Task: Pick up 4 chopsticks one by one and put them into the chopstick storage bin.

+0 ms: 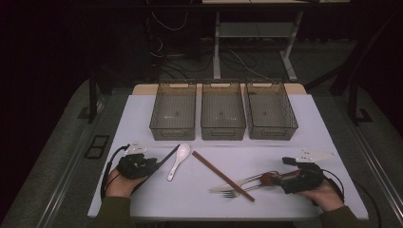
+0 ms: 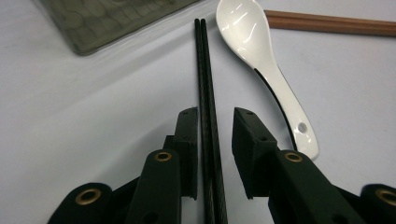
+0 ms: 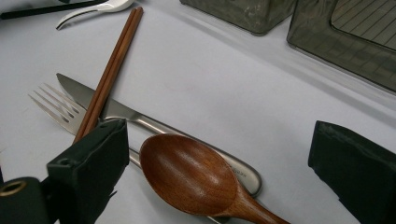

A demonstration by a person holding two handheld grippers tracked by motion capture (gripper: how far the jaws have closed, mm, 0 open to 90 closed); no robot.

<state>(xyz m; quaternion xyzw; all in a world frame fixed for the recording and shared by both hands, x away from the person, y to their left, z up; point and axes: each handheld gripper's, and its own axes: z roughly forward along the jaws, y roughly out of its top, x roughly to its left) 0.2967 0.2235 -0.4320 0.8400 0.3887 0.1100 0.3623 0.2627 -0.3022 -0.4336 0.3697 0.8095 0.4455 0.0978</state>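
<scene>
My left gripper point(image 1: 154, 164) lies low on the white table point(image 1: 304, 142) at the front left. In the left gripper view, a pair of black chopsticks point(image 2: 204, 70) runs between its jaws point(image 2: 215, 116), close to one pad and with a gap to the other, so it is open. A white ceramic spoon point(image 2: 252, 42) lies just beside them. At the front right, my right gripper point(image 1: 278, 178) stands wide open around the bowl of a wooden spoon point(image 3: 187, 172). That spoon rests across a steel knife point(image 3: 140, 119) and a fork point(image 3: 56, 107).
Brown wooden chopsticks point(image 1: 222, 175) lie slanted across the middle, over the fork and knife. Three empty grey mesh bins point(image 1: 174, 111) point(image 1: 223, 111) point(image 1: 271, 111) stand side by side at the back of the table. A desk frame and cables stand behind it.
</scene>
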